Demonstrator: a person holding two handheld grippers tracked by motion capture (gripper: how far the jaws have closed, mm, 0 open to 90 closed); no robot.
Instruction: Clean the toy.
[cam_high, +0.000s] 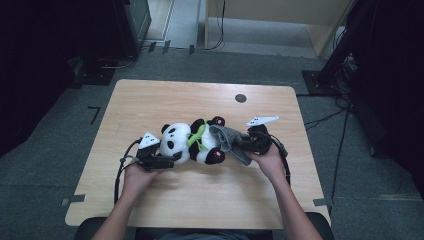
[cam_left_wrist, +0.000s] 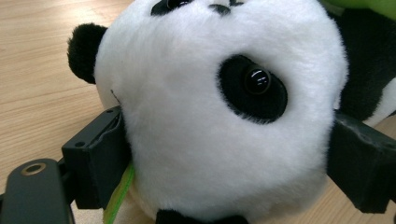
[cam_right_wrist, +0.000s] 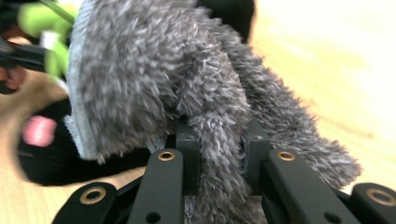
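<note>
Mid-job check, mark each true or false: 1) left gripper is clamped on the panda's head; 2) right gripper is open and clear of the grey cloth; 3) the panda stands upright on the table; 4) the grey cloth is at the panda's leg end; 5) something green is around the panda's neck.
1) True: the left gripper has its fingers pressed on both sides of the panda head.
2) False: the right gripper is shut on the grey cloth.
3) False: it lies on its side on the table.
4) True.
5) True: a green strap shows there.
</note>
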